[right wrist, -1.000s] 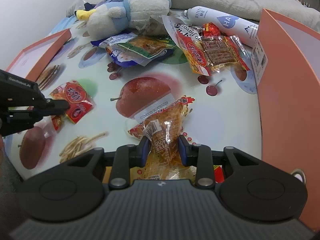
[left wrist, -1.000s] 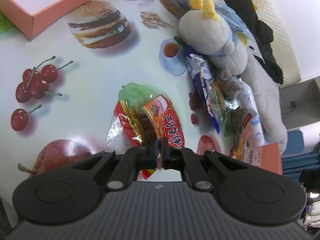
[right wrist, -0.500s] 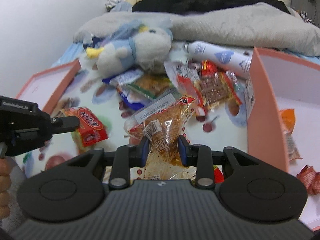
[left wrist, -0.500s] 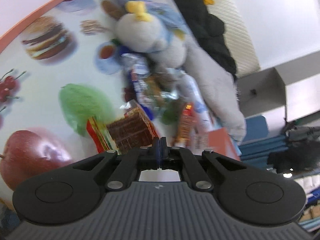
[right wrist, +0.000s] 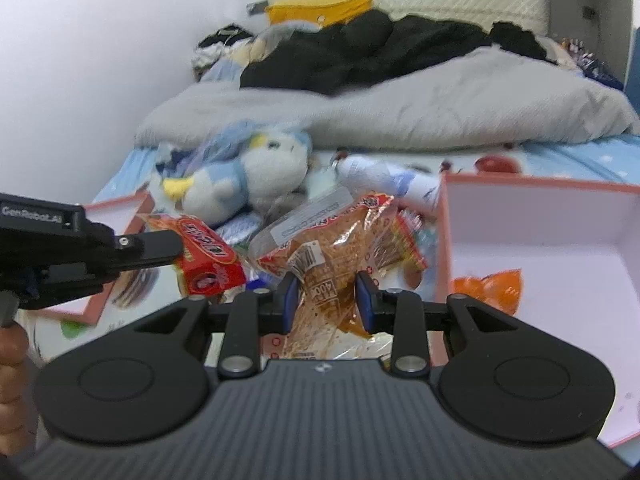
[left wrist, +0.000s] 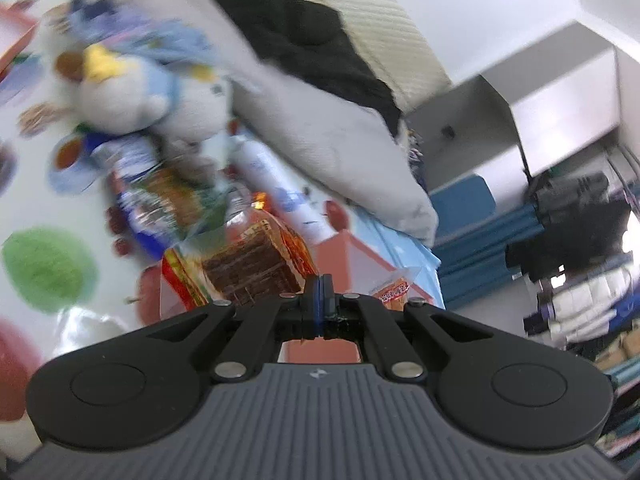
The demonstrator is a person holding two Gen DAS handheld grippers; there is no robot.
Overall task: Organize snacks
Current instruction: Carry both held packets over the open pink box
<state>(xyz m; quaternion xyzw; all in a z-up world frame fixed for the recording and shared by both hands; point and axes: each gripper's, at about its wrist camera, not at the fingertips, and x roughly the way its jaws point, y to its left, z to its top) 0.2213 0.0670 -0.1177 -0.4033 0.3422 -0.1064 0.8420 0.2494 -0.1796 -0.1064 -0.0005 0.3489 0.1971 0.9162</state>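
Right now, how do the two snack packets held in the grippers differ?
The red packet is small, flat and opaque, with white lettering; the orange packet is bigger, puffy and see-through, with a barcode. The left gripper pinches the red packet by its edge with fingers fully together, while the right gripper squeezes the orange packet across its middle, fingers apart. Both are held up off the printed tablecloth.

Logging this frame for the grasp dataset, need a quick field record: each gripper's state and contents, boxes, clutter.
left gripper: shut on red snack packet, lifted off the cloth
right gripper: shut on orange snack bag, also lifted
right box: open, pink walls, orange packet inside
left box: only a corner shows
clutter: plush toy, white bottle, more snack packets
behind: grey duvet
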